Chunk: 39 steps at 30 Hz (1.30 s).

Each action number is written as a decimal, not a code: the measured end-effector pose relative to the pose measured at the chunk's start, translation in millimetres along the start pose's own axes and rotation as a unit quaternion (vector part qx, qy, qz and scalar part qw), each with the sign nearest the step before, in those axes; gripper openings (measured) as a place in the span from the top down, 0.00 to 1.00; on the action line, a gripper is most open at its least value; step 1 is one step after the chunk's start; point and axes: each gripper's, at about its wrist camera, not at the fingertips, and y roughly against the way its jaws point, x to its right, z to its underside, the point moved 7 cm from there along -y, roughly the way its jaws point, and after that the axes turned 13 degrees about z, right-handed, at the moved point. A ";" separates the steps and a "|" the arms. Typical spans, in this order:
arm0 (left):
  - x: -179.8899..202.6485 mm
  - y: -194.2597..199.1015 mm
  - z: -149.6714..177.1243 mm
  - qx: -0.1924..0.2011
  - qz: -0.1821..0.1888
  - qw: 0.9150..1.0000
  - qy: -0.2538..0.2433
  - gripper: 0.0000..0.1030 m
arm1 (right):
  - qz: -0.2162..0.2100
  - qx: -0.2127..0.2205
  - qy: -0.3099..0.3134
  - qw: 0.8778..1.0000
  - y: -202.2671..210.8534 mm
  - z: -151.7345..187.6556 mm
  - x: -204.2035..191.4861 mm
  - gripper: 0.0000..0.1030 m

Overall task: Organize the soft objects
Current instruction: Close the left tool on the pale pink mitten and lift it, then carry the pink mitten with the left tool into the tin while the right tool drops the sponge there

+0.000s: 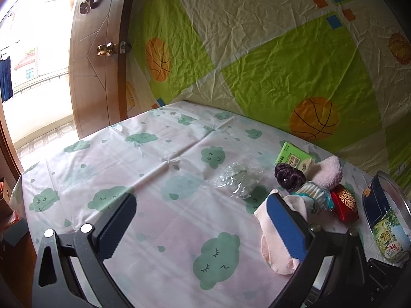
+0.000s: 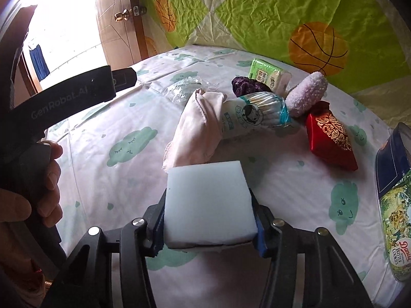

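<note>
Two grippers: the right gripper (image 2: 209, 220) clamps a white sponge block (image 2: 209, 205) above the tablecloth (image 1: 154, 169) — left gripper (image 1: 203, 220) gapes empty over bare cloth, soft pile (image 1: 305, 187) beside it near the edge.

A room in a private home, with a table (image 1: 159, 169) pushed against one wall. A white cloth printed with smiling green clouds covers the table, and a crumpled bedsheet (image 1: 257, 51) patterned with basketballs hangs behind its far edge. Beside the table's far left corner, a panelled wooden door (image 1: 97, 77) with a brass knob (image 1: 105, 49) stands open onto a bright tiled balcony (image 1: 43, 118), where blue laundry (image 1: 6, 79) hangs. Household odds lie near the right edge: a tissue pack (image 2: 269, 75), a red brocade pouch (image 2: 331, 138) and a butter cookie tin (image 2: 395, 205).
</note>
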 end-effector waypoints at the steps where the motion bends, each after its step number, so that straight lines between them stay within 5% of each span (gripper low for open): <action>1: 1.2 -0.3 0.3 -0.001 0.002 1.000 0.000 0.01 | -0.003 0.004 -0.008 1.000 2.7 0.1 3.0 0.47; 9: 31.9 -7.2 13.4 -0.024 0.042 0.999 -0.021 0.01 | -0.012 0.079 -0.074 0.994 39.6 8.3 54.4 0.47; 17: 83.9 -30.4 27.6 -0.087 0.112 0.989 -0.037 0.01 | 0.102 0.205 -0.115 0.967 95.5 15.8 130.8 0.46; 24: 95.6 -73.0 58.8 -0.182 0.087 0.979 -0.041 0.37 | 0.117 0.226 -0.178 0.950 109.6 20.2 165.9 0.46; 26: 95.2 -72.1 59.3 -0.177 0.085 0.980 -0.041 0.41 | 0.116 0.224 -0.188 0.949 109.1 21.6 169.3 0.46; 27: 94.5 -71.9 59.8 -0.177 0.086 0.980 -0.039 0.53 | 0.114 0.223 -0.190 0.949 108.6 21.9 169.6 0.46; 32: 80.6 -66.9 57.7 -0.172 0.087 0.981 -0.019 0.77 | 0.113 0.219 -0.191 0.950 106.0 21.4 170.1 0.46; 39: 70.4 -45.1 55.3 -0.144 0.118 0.982 0.004 0.80 | 0.103 0.229 -0.202 0.947 110.9 24.1 172.4 0.46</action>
